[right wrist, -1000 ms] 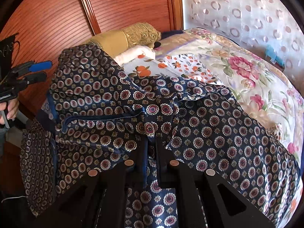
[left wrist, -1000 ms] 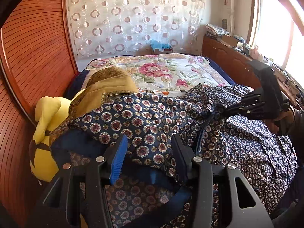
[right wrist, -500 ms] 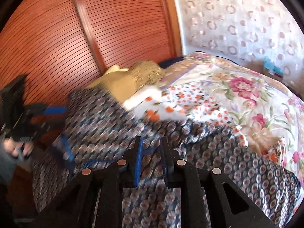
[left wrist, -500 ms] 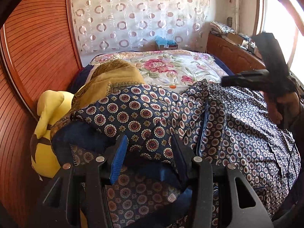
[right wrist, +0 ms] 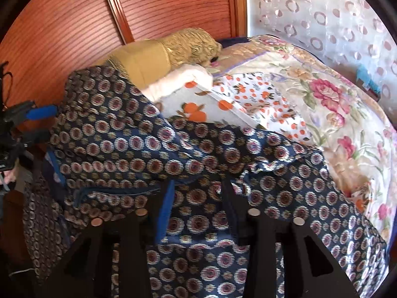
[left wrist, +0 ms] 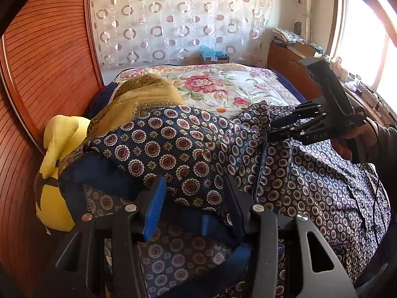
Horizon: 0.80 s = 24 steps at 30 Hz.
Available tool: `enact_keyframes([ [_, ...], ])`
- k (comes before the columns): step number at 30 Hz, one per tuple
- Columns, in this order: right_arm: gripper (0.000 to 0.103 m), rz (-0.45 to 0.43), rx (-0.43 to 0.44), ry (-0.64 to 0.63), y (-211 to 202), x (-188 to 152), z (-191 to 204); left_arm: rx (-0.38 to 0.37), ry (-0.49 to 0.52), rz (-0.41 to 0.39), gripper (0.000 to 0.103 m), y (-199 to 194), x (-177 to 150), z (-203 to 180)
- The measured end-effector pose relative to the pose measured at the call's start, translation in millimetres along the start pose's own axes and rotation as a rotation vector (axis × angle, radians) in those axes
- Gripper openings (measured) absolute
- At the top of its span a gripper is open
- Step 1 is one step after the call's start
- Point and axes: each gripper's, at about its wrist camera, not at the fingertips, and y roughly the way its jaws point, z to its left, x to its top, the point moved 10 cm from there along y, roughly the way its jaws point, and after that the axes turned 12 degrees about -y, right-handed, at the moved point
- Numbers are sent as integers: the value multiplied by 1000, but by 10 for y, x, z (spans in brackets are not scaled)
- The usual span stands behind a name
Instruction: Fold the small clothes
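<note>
A navy garment with red and white medallions (left wrist: pixel 173 149) lies spread and partly folded over the near end of the bed; it also fills the right wrist view (right wrist: pixel 153 149). My left gripper (left wrist: pixel 193 198) is open, its jaws wide apart over the garment's folded edge, holding nothing. My right gripper (right wrist: pixel 196 198) is open just above the cloth near a blue-piped seam. From the left wrist view the right gripper (left wrist: pixel 275 126) hovers over the garment's middle, its tips by a raised fold. The left gripper also shows at the left edge of the right wrist view (right wrist: pixel 37 121).
The bed carries a floral quilt (left wrist: pixel 223 87), a gold pillow (left wrist: pixel 141 101), a yellow plush toy (left wrist: pixel 57 164) and an orange-print cloth (right wrist: pixel 248 99). A wooden ribbed headboard (right wrist: pixel 161 7) stands behind. A dresser with clutter (left wrist: pixel 292 54) stands by the window.
My right gripper was shut on the garment a second ago; it let go, lifted and opened, and now hovers above the cloth. My left gripper stayed open in place.
</note>
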Motion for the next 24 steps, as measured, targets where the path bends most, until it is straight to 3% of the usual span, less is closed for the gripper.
enact_keyframes([
  [8,42,13,17,-43,-92,22,102,5,8,6,49,16,-21,-13],
  [10,14,-2,12,-59,-146,10,123,6,8,4,49,17,-22,-18],
  [12,6,-37,-9,-77,-324,-12,135,6,7,3,49,12,-29,-23],
  [17,3,-149,-1,-120,-776,-89,286,6,3,-4,49,-30,-51,-35],
  [24,3,-93,-20,-181,-882,-552,399,4,5,-17,49,-105,-39,-86],
])
